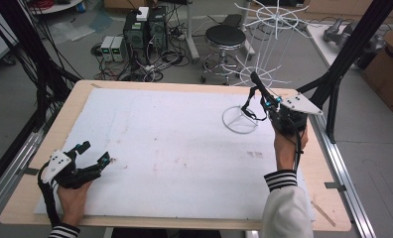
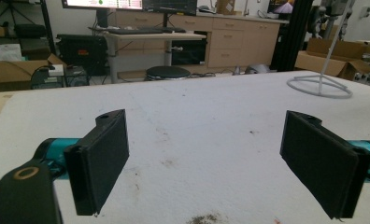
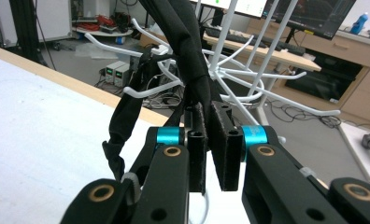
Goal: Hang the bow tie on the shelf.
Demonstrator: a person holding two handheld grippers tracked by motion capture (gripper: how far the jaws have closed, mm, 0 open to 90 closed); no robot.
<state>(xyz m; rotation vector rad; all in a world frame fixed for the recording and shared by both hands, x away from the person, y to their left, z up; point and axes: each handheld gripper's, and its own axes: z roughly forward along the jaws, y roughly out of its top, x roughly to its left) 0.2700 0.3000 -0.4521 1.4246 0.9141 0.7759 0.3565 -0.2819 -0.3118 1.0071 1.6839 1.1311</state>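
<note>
A white wire rack [image 1: 240,120] with a ring base and thin hooked arms stands on the right part of the white-covered table [image 1: 174,148]. My right gripper [image 1: 269,102] is raised beside the rack, shut on a black fabric strap [image 1: 256,84]. The strap sticks up past the jaws and loops down on the left. In the right gripper view the strap [image 3: 192,51] runs up from the right gripper [image 3: 210,112], and one loop lies against a white hook of the rack [image 3: 248,77]. My left gripper [image 1: 93,152] rests low at the table's left, open and with nothing in it. The left gripper [image 2: 206,154] faces the rack's base [image 2: 319,86].
Behind the table are a black stool [image 1: 225,37], computer towers [image 1: 145,29] and tangled cables on the floor. A black frame post [image 1: 348,49] rises at the right, with a cardboard box [image 1: 390,69] beyond it. Faint stains mark the white sheet.
</note>
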